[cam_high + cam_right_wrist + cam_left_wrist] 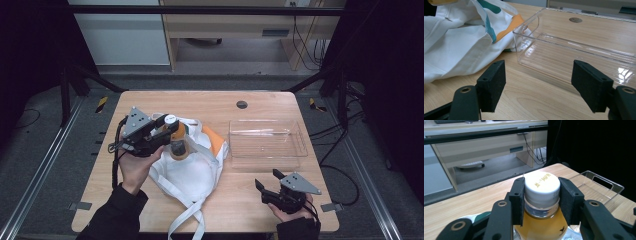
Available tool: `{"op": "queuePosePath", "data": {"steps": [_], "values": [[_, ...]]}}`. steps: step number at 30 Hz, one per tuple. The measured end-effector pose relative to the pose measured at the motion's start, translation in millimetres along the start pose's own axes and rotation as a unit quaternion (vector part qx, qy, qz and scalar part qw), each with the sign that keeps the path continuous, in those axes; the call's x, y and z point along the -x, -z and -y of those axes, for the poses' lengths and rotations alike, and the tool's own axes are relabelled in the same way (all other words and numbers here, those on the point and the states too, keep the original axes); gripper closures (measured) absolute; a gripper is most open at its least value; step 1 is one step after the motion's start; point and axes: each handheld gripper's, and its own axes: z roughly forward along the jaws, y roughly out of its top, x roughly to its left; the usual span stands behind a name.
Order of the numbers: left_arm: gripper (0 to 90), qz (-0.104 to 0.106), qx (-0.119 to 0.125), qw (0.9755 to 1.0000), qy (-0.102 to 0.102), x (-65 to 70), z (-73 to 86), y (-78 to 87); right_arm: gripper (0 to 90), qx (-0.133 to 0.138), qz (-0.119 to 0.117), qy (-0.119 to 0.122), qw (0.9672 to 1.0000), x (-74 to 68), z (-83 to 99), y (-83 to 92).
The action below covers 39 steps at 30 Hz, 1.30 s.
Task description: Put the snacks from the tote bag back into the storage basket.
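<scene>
A bottle of amber drink [175, 141] with a white cap [542, 184] is held above a white cloth bag [192, 170]. My left gripper [166, 127] is shut on the bottle, its pads [518, 201] pressing the cap and neck from both sides. The bag lies crumpled at the table's left middle, with orange and teal patches and long straps trailing to the front edge. My right gripper [267, 180] rests low at the front right, open, with nothing between its pads [492, 83]. It points at the clear plastic tray [584, 50].
The clear tray [295, 150] stands empty at the table's right, just behind my right gripper. A round dark grommet [242, 104] sits in the tabletop near the back edge. Beyond the table are a wooden desk and hanging cables.
</scene>
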Motion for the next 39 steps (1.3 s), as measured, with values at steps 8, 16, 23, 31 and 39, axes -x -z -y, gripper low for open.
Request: {"op": "queuePosePath", "data": {"steps": [8,16,23,31,39], "values": [[58.6,0.005,-0.003,1.0000,-0.006,9.9,-5.2,-8.3,27.8,0.000,0.000,0.000,1.0000,0.1,0.0,0.1],[58.6,0.007,-0.004,1.0000,-0.005,15.0,-10.3,-16.6,27.8,0.001,0.000,-0.001,1.0000,0.3,0.0,0.2],[58.6,0.009,-0.002,0.9999,-0.006,21.4,-17.1,-23.4,27.8,0.001,-0.001,-0.001,1.0000,0.4,0.1,0.2],[58.6,0.015,0.003,0.9999,-0.008,31.2,-25.5,-30.2,27.8,0.002,-0.001,0.001,1.0000,0.3,0.1,0.2],[58.6,0.024,0.007,0.9996,-0.012,44.1,-32.0,-40.5,27.7,0.002,-0.002,-0.002,1.0000,0.2,0.1,0.1]]}}
